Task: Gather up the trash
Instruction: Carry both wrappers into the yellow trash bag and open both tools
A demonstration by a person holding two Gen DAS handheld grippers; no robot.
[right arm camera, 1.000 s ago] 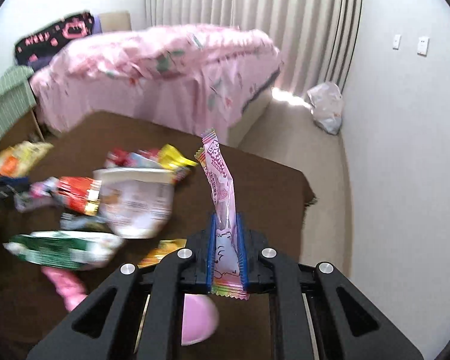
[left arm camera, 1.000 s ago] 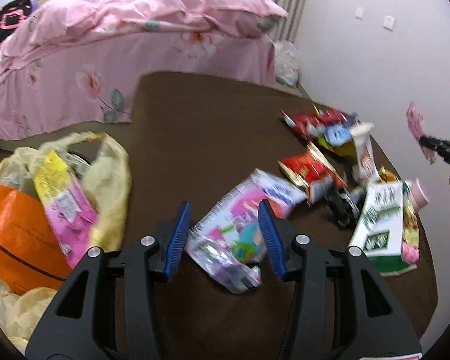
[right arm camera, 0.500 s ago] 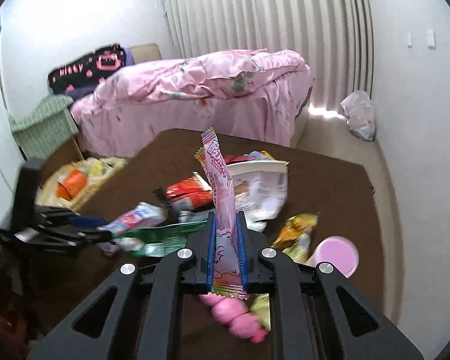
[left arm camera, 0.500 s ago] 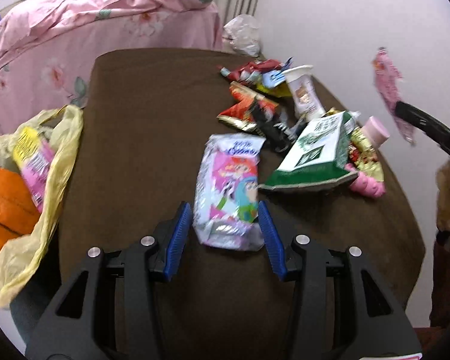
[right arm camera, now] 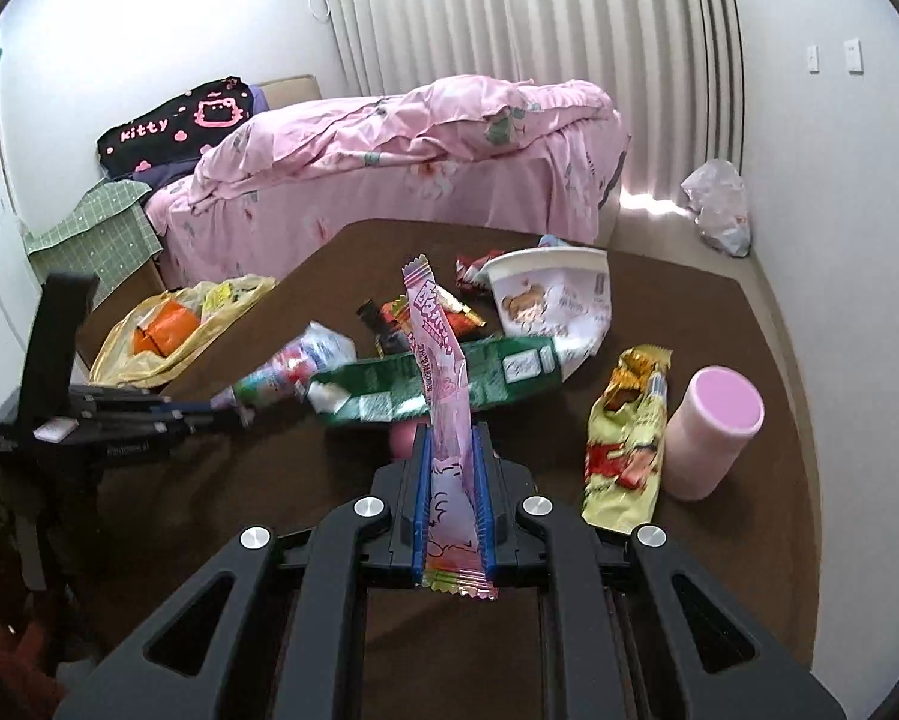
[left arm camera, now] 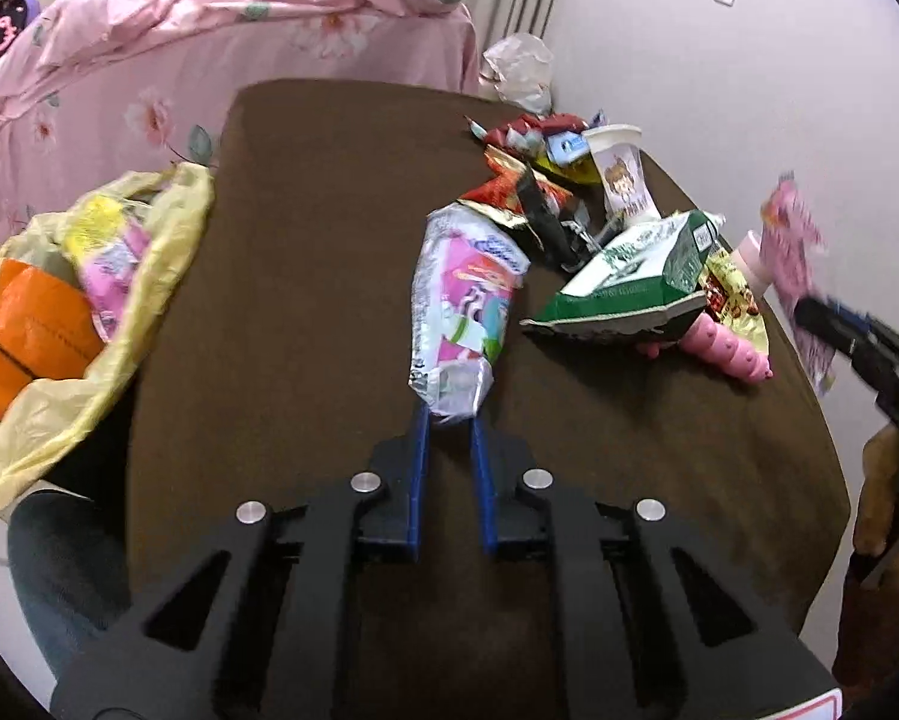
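Observation:
My left gripper (left arm camera: 449, 420) is shut on the near end of a pink and white snack wrapper (left arm camera: 464, 306) that lies on the brown table (left arm camera: 305, 324). My right gripper (right arm camera: 452, 456) is shut on a long pink wrapper (right arm camera: 440, 372) and holds it upright above the table; it shows at the right of the left wrist view (left arm camera: 794, 264). A yellow trash bag (left arm camera: 83, 276) with orange and pink packets hangs open at the table's left edge. A pile of trash lies ahead: a green carton (left arm camera: 629, 282), a paper cup (left arm camera: 623, 180), red wrappers (left arm camera: 509, 192).
A pink cup (right arm camera: 710, 432) and a yellow wrapper (right arm camera: 626, 432) sit on the table's right side. A pink bed (right arm camera: 401, 162) stands beyond the table. A white bag (right arm camera: 716, 207) lies on the floor by the curtain.
My left gripper has closed on the near end of the pink and white wrapper. My right gripper has swung left over the table with the long pink wrapper.

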